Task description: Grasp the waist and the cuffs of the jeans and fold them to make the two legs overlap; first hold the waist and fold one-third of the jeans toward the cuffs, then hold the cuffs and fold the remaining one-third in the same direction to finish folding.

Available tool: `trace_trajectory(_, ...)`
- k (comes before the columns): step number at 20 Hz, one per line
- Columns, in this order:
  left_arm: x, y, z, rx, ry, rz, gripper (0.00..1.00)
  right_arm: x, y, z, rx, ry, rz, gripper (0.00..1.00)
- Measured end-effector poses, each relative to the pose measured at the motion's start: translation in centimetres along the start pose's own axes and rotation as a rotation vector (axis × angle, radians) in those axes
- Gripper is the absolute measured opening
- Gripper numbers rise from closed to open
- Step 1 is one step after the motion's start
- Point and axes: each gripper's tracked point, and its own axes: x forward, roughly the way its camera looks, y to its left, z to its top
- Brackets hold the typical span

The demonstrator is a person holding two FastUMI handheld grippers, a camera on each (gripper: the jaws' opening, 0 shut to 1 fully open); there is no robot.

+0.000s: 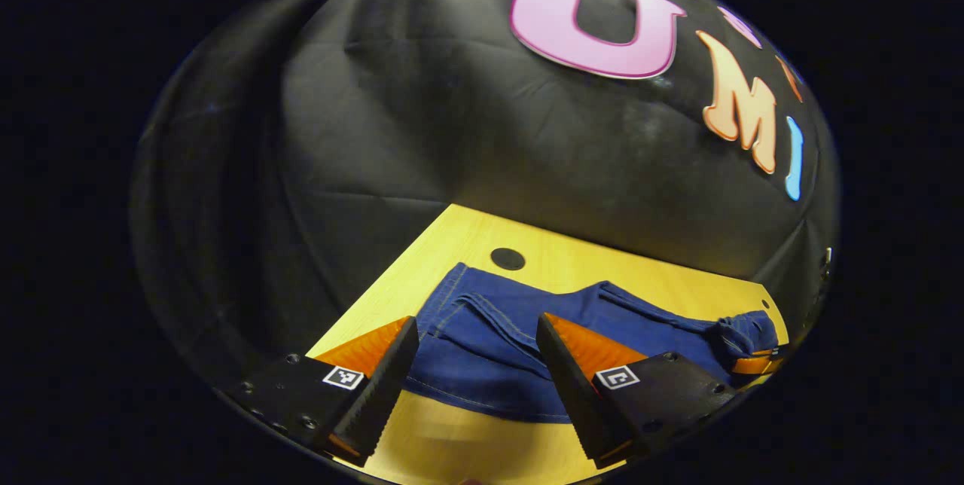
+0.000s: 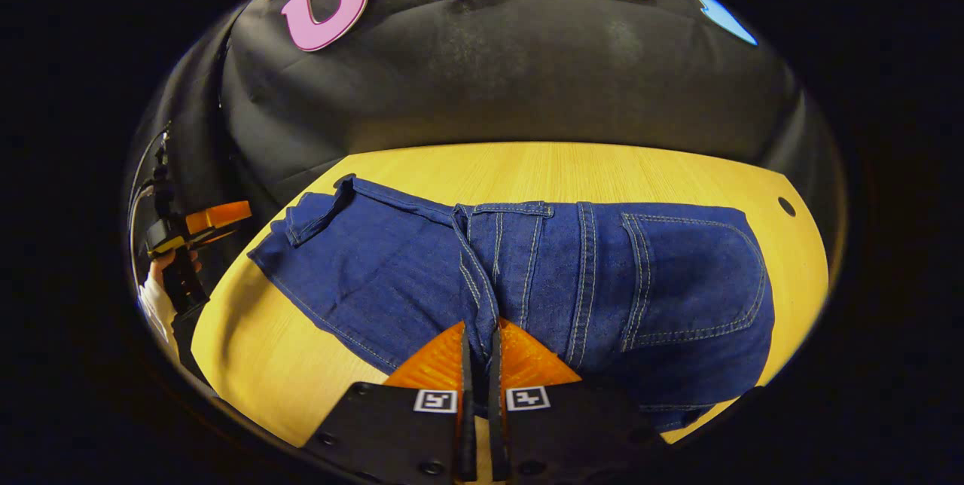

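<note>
Jeans [image 2: 422, 282] are lying flat on the yellow wooden table [image 2: 527, 165], taking up most of its top, with the black cloth wall [image 2: 489, 78] hanging behind. In the right gripper view, going from left to right, a hand [image 2: 162, 266] is holding the left gripper [image 2: 215, 215] out past the table's left edge, and a light sleeve [image 2: 156, 308] is showing below it. Next, the cuff end of the jeans is lying near the table's left side, with its corner turned up a little. In the middle, the right gripper [image 2: 479, 353] is sitting at the near edge of the jeans with its two fingers pressed close together, pinching a ridge of blue cloth between them. To the right, a back pocket [image 2: 697, 278] is facing up, and a small dark hole [image 2: 786, 206] is showing in the table near its far right corner. In the left gripper view, the left gripper [image 1: 474, 349] is hanging above the cuff end of the jeans [image 1: 482, 342] with its fingers spread wide apart and nothing between them. A round dark hole [image 1: 507, 258] is sitting in the table [image 1: 542, 244] just behind the cuff. The jeans are stretching away to the right, where the right gripper [image 1: 757, 361] is pinching their bunched far end.
</note>
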Motion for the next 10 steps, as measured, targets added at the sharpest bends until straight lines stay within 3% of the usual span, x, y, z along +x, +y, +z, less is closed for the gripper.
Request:
trace_trajectory(1,0.7,0.6,-0.4,0.0,0.011,0.004,0.95,-0.1,0.0,0.1,0.005,-0.001,-0.002,0.15)
trace_trajectory(2,1.3,1.1,-0.7,0.006,0.023,0.005,0.95,-0.3,0.0,0.1,0.009,0.001,-0.005,0.14)
trace_trajectory(3,1.7,1.2,-1.3,0.026,0.043,0.003,0.95,-0.6,0.7,-0.1,0.028,0.007,0.031,0.22)
trace_trajectory(4,2.2,1.6,-1.7,0.053,0.056,0.009,0.95,-0.5,1.6,0.1,0.061,0.015,0.068,0.22)
trace_trajectory(8,3.7,2.0,-2.4,0.126,0.09,0.008,0.95,-2.3,3.1,0.4,0.088,0.014,0.091,0.9)
trace_trajectory(9,3.8,1.9,-2.5,0.136,0.095,0.01,0.95,-3.2,2.8,0.7,0.094,0.015,0.08,0.97)
trace_trajectory(10,4.1,2.0,-2.5,0.14,0.103,0.019,0.95,-4.3,2.9,1.1,0.127,0.004,0.084,0.98)
